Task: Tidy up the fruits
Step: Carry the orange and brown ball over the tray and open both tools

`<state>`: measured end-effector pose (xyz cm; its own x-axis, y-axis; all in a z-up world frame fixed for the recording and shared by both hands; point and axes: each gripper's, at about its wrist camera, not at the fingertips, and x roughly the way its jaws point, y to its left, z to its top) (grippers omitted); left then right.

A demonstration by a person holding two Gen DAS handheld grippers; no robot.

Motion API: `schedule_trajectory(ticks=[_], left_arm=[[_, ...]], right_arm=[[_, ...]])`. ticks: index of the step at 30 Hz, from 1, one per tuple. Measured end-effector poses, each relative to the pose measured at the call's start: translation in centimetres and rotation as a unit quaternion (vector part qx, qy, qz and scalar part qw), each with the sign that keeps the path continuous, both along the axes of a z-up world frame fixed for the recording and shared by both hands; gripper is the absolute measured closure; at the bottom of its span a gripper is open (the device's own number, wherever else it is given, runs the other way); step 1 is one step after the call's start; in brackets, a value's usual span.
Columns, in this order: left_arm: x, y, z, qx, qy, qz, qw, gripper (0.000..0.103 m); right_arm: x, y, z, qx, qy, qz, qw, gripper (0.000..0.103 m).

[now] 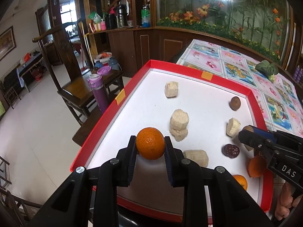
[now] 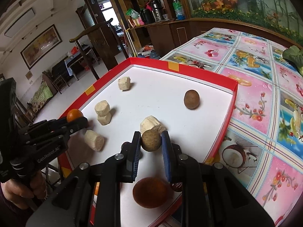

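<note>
Evidently both tools are loaded at once: the black left gripper has its jaws closed on a round, glossy orange mandarin, pinched at its widest sides so the ball cannot roll out, while the black right gripper with blue pads has its jaws closed on a small, dull brown round fruit, again squeezed across the middle. In the left wrist view the mandarin sits at lower centre, above the white floor of the shallow red-rimmed cardboard tray; whether it touches that floor I cannot tell. In the right wrist view the brown fruit is held at centre, just in front of a pale, rough-cut beige chunk. The tray rests on a table covered with a pink and blue flowered cloth, its raised rim presumably there to keep round things from rolling off. Scattered on the white floor are more pale beige chunks, two of them stacked at mid-frame, one lone block towards the upper part, and a second brown round fruit at the right. Loose oranges lie low in the frames: one in shadow under the right gripper, beside a dark reddish wrinkled piece. My judgement is that like is being gathered with like, each hand carrying one kind to its own group; the sorting looks far from finished.
</note>
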<state>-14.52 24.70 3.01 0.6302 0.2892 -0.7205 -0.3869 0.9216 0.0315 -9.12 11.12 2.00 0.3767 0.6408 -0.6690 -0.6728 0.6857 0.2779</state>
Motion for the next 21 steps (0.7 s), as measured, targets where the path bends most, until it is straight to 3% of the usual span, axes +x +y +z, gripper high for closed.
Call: schedule_trajectory(ticks=[10, 13, 21], left_arm=[[0.1, -0.3, 0.1, 0.005, 0.003, 0.007, 1.0, 0.072], [-0.1, -0.6, 0.3, 0.005, 0.0, 0.009, 0.9999, 0.055], [-1.0, -1.9, 2.0, 0.024, -0.035, 0.007, 0.9991, 0.024]], right_arm=[[0.1, -0.1, 0.0, 0.0, -0.005, 0.004, 1.0, 0.078], [0.1, -0.2, 0.1, 0.002, -0.005, 0.005, 1.0, 0.075], [0.3, -2.7, 1.2, 0.031, -0.028, -0.028, 0.999, 0.068]])
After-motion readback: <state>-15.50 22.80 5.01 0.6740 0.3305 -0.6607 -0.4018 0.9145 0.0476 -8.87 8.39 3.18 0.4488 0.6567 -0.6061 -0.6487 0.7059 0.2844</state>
